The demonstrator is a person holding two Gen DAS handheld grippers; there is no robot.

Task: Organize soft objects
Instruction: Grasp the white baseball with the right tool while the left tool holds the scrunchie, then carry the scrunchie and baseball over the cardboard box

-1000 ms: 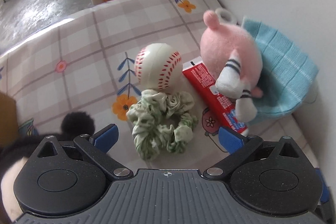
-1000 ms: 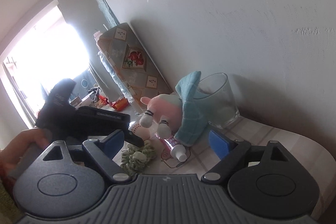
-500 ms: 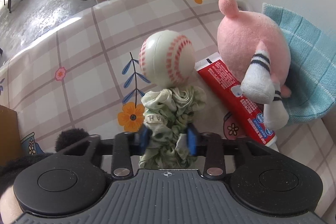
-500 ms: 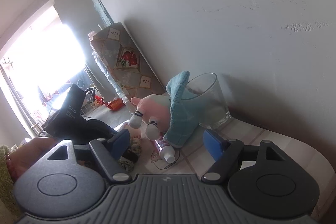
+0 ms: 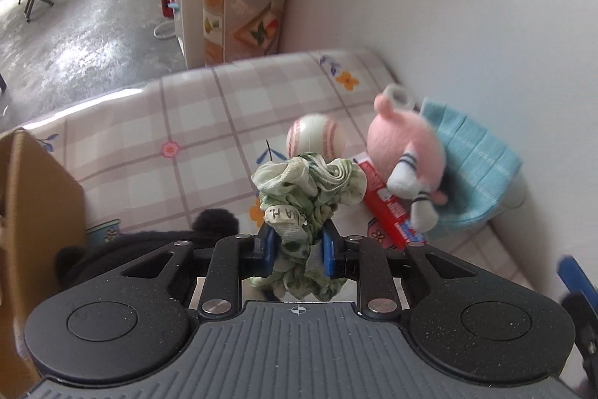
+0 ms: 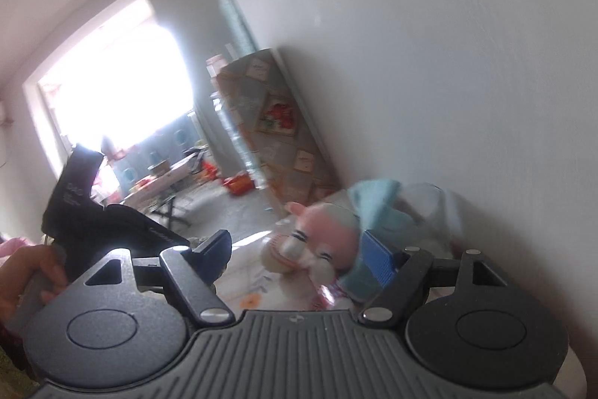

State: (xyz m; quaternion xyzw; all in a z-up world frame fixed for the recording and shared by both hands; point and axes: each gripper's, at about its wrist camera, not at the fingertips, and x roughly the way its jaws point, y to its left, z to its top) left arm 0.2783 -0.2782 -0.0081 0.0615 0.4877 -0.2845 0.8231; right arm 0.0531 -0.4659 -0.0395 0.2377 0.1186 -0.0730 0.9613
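Left wrist view: the left gripper (image 5: pixel 298 251) pinches the green-and-white ruffled fabric scrunchie (image 5: pixel 307 197), lifted off the checked tablecloth (image 5: pixel 149 137). Next, I judge, it carries it left to the brown cardboard box (image 5: pixel 33 197). Right gripper (image 6: pixel 299 251) stands wide, empty.

My left claw's black body hides the bottom of the green flowery cloth scrunchie (image 5: pixel 308 200). The red tube (image 5: pixel 387 208) is partly hidden under the pink plush toy (image 5: pixel 405 148). The brown cardboard box (image 5: pixel 33 197) is cut off at the left edge. From my right claw, the pink toy and the clear glass cup (image 6: pixel 437 208) look blurry.
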